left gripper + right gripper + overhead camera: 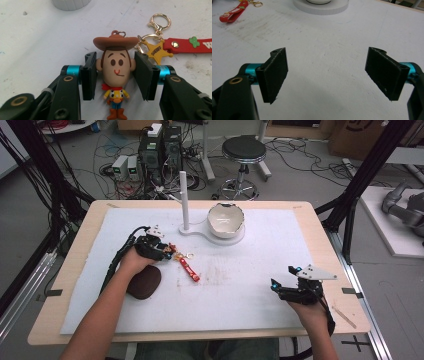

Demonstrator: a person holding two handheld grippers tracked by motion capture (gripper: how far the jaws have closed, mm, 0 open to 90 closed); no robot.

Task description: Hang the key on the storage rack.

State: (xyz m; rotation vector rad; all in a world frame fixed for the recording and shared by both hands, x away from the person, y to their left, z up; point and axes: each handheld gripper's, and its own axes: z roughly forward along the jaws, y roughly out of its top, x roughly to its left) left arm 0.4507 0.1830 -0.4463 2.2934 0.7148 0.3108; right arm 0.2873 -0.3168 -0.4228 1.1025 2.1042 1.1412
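- The left gripper [115, 75] sits low over the bench [250, 295] with its pads against both sides of the head of the cowboy figure keychain [115, 72]; the hold looks seated on the ears and cheeks, so treat it as a grasp in progress.
- The keychain lies flat on the white bench surface, left of centre, in front of the white stand [184, 200] and the cracked-egg bowl [226, 220].
- Its red strap [190, 45], star charm [156, 51] and gold clasp [159, 22] trail off to one side of the gripper in the left gripper view.
- Squeeze only the head; it is rounded and may slip upward out of the pads.
- Lift straight up and slowly, so the strap and clasp follow without snagging.
- The right gripper [287, 282] rests at the bench's right, jaws wide apart with nothing between them; keep it clear.
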